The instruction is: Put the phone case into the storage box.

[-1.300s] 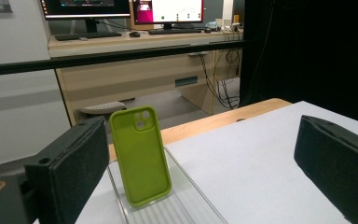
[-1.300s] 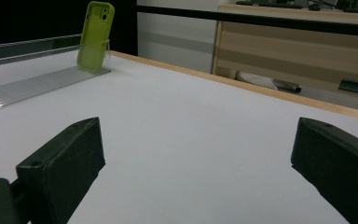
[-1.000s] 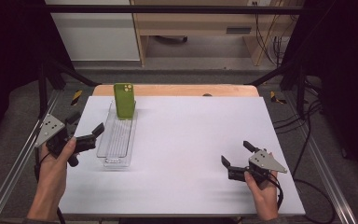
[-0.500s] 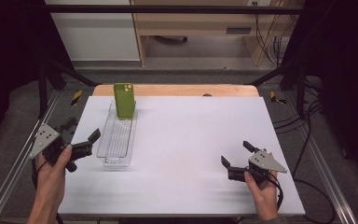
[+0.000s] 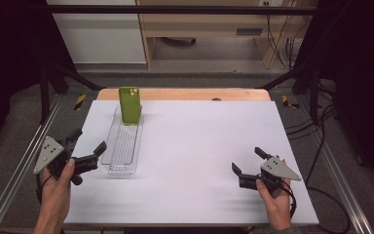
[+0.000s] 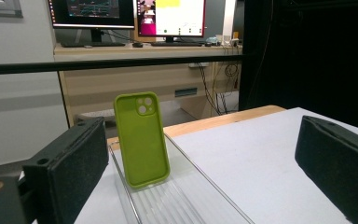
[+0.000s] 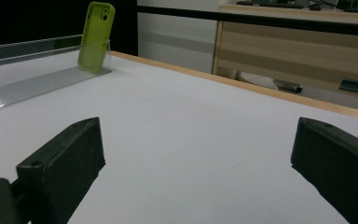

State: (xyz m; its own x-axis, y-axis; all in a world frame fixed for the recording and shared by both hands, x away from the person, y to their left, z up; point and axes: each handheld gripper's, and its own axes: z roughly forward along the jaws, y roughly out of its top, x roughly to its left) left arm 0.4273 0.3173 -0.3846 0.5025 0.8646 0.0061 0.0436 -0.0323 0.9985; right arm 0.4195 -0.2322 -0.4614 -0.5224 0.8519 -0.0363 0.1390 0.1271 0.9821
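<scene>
A green phone case (image 5: pixel 130 104) stands upright, leaning at the far end of a clear ridged tray (image 5: pixel 122 144) on the left part of the white table. My left gripper (image 5: pixel 87 140) is open, just left of the tray's near end and apart from it. In the left gripper view the case (image 6: pixel 142 140) stands ahead between the wide-apart jaws, inside the tray (image 6: pixel 186 200). My right gripper (image 5: pixel 246 159) is open over bare table at the near right, holding nothing. In the right gripper view the case (image 7: pixel 95 37) and tray (image 7: pixel 37 84) show far off at the upper left.
The white table sheet (image 5: pixel 204 141) ends at a wooden strip (image 5: pixel 185 94) along the back. Metal frame rails (image 5: pixel 19 170) run along both sides. Beyond the table stand a wooden desk (image 6: pixel 135 74) with monitors and hanging cables.
My left gripper has drawn back from the tray's near end, leftward and toward the person. The right gripper, the tray and the case have not moved.
</scene>
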